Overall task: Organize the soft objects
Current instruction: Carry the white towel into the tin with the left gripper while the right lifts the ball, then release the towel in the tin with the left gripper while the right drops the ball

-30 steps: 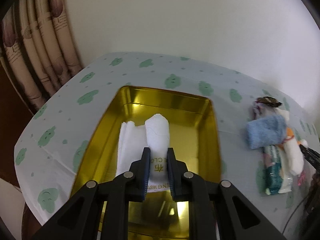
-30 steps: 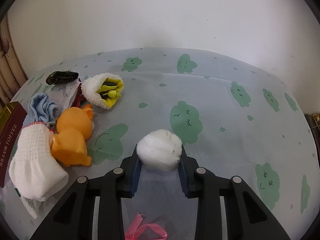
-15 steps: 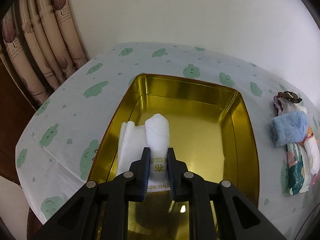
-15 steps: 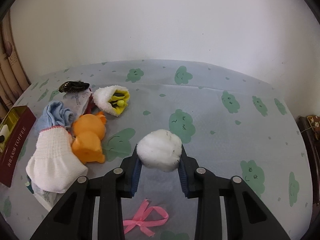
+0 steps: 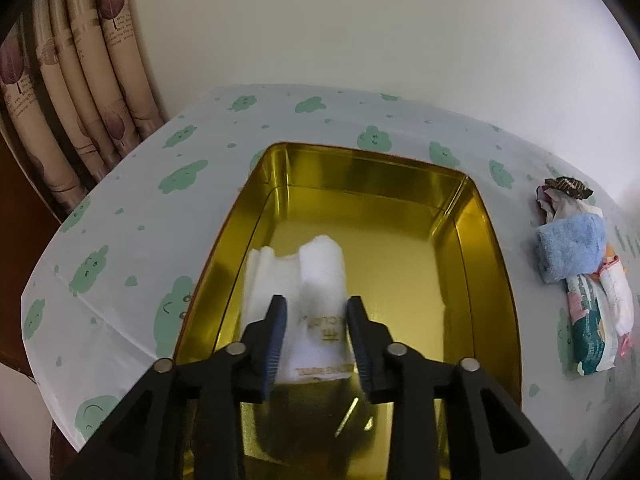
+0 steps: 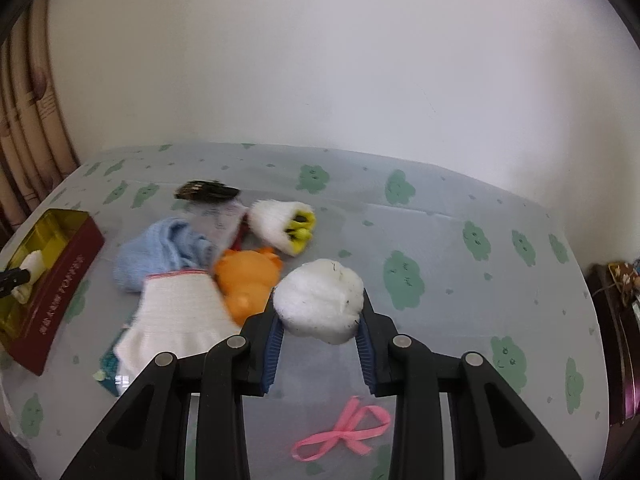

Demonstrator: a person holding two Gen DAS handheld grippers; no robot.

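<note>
White folded cloth (image 5: 316, 292) lies by gold tin's left wall (image 5: 224, 264), left tongs (image 5: 316, 316) parted around it; right tongs (image 6: 320, 320) clamp white fluffy ball (image 6: 320, 304) above bench (image 6: 440, 240).

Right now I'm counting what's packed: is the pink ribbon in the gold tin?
No, the pink ribbon lies on the tablecloth below the right gripper, outside the tin.

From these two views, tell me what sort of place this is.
Probably a room at home: a table under a cloud-print cloth against a plain wall, patterned curtains beside it, and socks and a toy by a tin.
</note>
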